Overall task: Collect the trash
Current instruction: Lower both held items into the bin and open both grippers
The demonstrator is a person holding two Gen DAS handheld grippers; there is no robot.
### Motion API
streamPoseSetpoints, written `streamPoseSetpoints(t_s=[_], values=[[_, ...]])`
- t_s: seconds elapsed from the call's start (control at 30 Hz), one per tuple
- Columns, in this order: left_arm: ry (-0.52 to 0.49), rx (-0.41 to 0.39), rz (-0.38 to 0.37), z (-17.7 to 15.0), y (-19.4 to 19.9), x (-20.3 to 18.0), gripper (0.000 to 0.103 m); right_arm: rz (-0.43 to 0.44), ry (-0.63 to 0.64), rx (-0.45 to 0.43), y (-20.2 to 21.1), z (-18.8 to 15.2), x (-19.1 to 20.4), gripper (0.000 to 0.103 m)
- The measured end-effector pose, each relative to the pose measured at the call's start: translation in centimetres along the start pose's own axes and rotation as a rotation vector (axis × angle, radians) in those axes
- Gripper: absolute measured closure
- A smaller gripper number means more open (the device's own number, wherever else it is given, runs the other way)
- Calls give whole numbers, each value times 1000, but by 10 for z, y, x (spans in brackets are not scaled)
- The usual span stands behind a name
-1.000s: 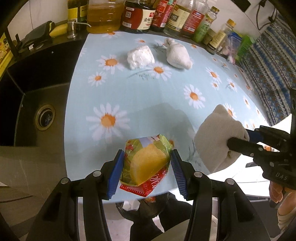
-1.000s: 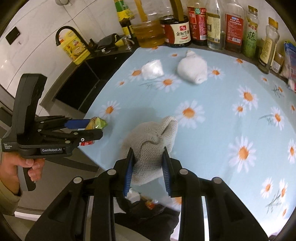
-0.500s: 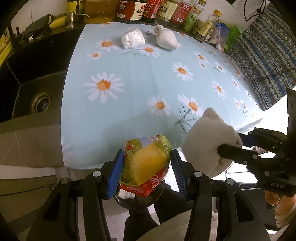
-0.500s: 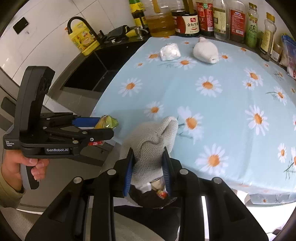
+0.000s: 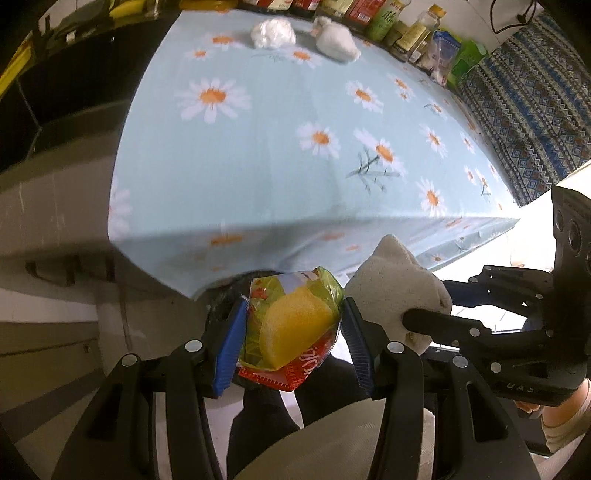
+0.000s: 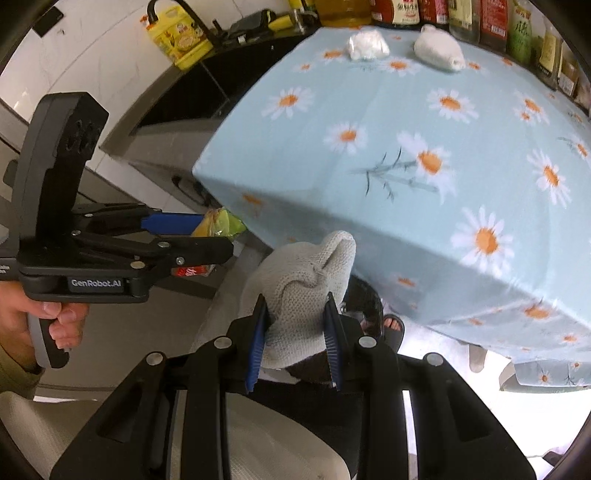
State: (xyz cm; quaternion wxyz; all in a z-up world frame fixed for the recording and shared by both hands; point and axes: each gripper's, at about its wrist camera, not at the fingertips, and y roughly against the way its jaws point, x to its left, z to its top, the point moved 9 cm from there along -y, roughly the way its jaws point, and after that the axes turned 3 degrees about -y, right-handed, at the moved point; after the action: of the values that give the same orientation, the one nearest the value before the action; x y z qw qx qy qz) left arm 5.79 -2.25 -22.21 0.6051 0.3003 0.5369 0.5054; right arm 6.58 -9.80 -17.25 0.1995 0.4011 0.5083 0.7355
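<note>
Your left tongs (image 5: 293,334) are clamped partway closed on a crinkled snack packet (image 5: 291,325), green and yellow with a red bottom edge, its sides pressed by both blue pads at the lower centre of the left wrist view. Your right tongs (image 6: 295,341) are squeezed fairly narrow on a bunched grey knitted cloth (image 6: 299,291), which bulges up above the pads in the lower centre of the right wrist view. The two loads sit just beside each other: in the left view the cloth shows at the packet's right, and in the right view the packet pokes out of the left tongs at centre left, with your hand (image 6: 37,325) on the grip below. Both pairs are off the counter (image 5: 280,155), in front of its near edge, where the daisy-print cloth folds down over the corner. Directly beneath the tongs is a dark rounded opening (image 6: 360,299), partly hidden by the loads; I cannot tell what it is. A sandalled foot (image 6: 392,325) stands just right of it. Out on the counter the whole middle is bare; two more white wads, a crumpled one (image 5: 272,32) and a smoother one (image 5: 338,42), lie well apart from you near the far edge, just before the row of bottles (image 6: 480,18).
</note>
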Motion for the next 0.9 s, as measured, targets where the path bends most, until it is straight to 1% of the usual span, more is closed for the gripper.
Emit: streamPoseSetpoints(t_s=[0.27,0.5,0.9], values=[[53,55,-14,-31,-21,9,54,-10,-13,66,-26,-22,-5,72],[89,112,-30,-54,-43,11,54,-13,-35,112,-45,-34,-11,72],[129,191,-41,-76,-76,17,54,-18,-69,177,-72,-46,-24,72]])
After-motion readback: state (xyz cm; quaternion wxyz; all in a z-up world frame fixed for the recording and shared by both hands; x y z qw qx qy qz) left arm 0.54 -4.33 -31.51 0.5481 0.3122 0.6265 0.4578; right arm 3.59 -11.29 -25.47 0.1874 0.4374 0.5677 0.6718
